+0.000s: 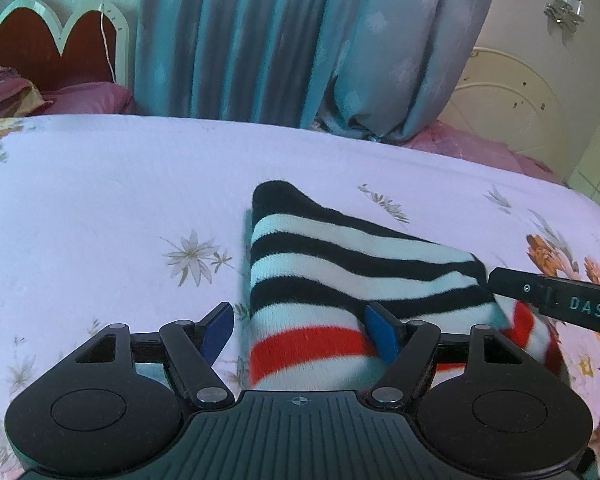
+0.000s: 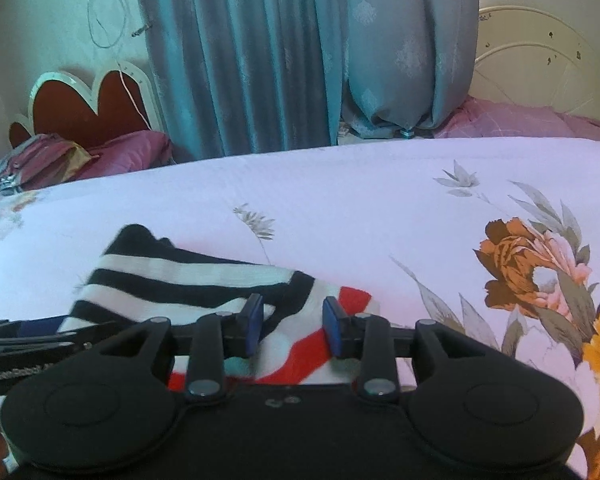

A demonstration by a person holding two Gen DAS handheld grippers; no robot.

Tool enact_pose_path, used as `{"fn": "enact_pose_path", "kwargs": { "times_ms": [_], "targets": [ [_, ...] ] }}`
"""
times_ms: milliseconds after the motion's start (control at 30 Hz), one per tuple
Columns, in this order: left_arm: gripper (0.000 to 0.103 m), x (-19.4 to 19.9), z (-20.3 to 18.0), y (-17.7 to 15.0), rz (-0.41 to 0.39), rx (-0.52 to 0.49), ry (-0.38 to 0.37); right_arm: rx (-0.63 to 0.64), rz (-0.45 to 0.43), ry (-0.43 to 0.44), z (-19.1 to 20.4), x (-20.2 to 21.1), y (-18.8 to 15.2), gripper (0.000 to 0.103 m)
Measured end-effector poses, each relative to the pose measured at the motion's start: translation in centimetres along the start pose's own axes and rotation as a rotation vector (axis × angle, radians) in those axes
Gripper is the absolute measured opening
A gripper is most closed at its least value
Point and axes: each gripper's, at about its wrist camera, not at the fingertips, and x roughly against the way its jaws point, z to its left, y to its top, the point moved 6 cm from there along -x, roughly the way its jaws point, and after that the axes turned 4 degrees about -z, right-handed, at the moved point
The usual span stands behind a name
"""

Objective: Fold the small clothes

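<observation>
The striped sock (image 1: 340,264) lies on the flowered bedsheet (image 1: 100,208), black-and-white bands running out to a dark toe end, red bands nearest me, and it looks partly doubled over already. Its long axis runs away from my left gripper (image 1: 300,332) and slants toward the right. That gripper straddles the red-banded end with its jaws spread wide, one blue pad against the cloth, not pinching it. My right gripper (image 2: 292,330) sits over the red fold at the near right corner; its jaws stand apart around the cloth, and I read it as let go, not clamped. Both tools are at the near end, the far toe unreached. Beyond the bed hang teal curtains (image 1: 240,40).
</observation>
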Motion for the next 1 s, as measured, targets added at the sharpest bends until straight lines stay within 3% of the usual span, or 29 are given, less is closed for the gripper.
{"fn": "enact_pose_path", "kwargs": {
  "times_ms": [367,533,667,1000],
  "targets": [
    [0.072,4.8,-1.6,-2.5,-0.02,-0.089,-0.025,0.038,-0.044,0.056,1.5,5.9,-2.0,0.033],
    [0.072,5.7,-1.6,-3.0,-0.026,-0.081,-0.02,0.011,-0.013,0.046,1.2,6.6,-4.1,0.033],
    [0.072,5.5,-2.1,-3.6,-0.026,-0.131,-0.018,0.044,0.021,-0.002,0.8,6.3,-5.6,0.029],
    [0.072,8.5,-2.3,-4.0,-0.043,-0.158,-0.043,0.02,-0.006,0.021,0.4,9.2,-5.8,0.03]
  ]
}}
